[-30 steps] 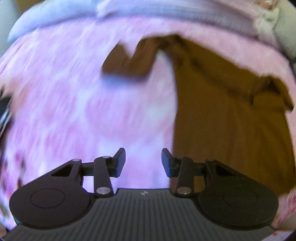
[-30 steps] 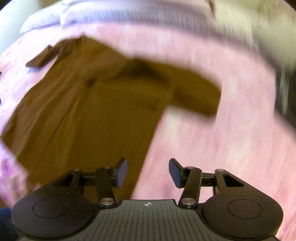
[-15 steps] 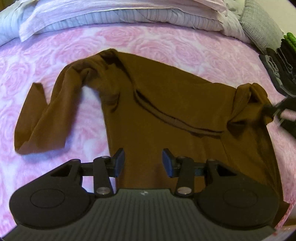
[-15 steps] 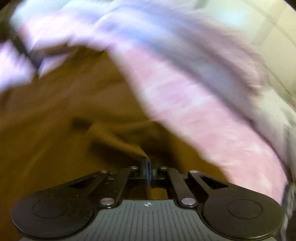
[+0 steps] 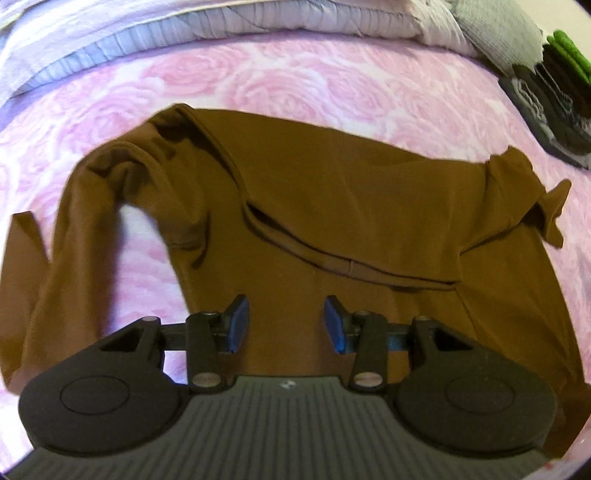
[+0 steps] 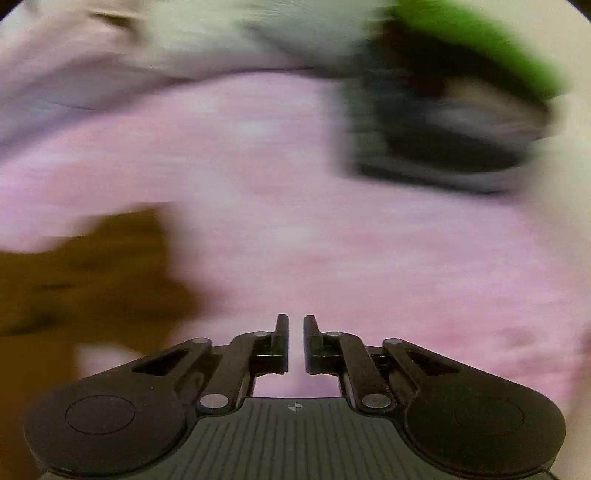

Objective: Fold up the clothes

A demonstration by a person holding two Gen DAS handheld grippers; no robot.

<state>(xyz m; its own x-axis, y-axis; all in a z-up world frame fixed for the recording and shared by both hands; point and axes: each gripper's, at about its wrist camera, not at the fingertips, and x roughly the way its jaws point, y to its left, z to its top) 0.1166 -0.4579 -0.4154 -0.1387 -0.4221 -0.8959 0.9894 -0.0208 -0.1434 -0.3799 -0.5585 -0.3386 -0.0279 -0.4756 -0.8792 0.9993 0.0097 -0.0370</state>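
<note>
- The pink rose-patterned bedspread (image 5: 303,77) fills most of the left wrist view and carries everything else; in the right wrist view it is a blurred pink field.
- A brown long-sleeved top (image 5: 332,206) lies spread on the bedspread, its body crossing the middle of the left view. One sleeve loops out to the left and hangs down toward the near edge, with pink cloth showing through the loop. The other sleeve end is bunched and crumpled at the far right. A stitched seam or neckline edge runs diagonally across the body. In the right view only a blurred brown corner of it (image 6: 85,273) shows at the left.
- Folded pale bedding (image 5: 229,18) lies along the far edge of the bed.
- A stack of dark and green items (image 5: 554,85) sits at the far right, too blurred to name.
- The left gripper (image 5: 283,325) hovers over the top's body, jaws spread wide, empty.
- The right gripper (image 6: 295,341) is over bare bedspread, jaws narrowly parted, gripping nothing.
</note>
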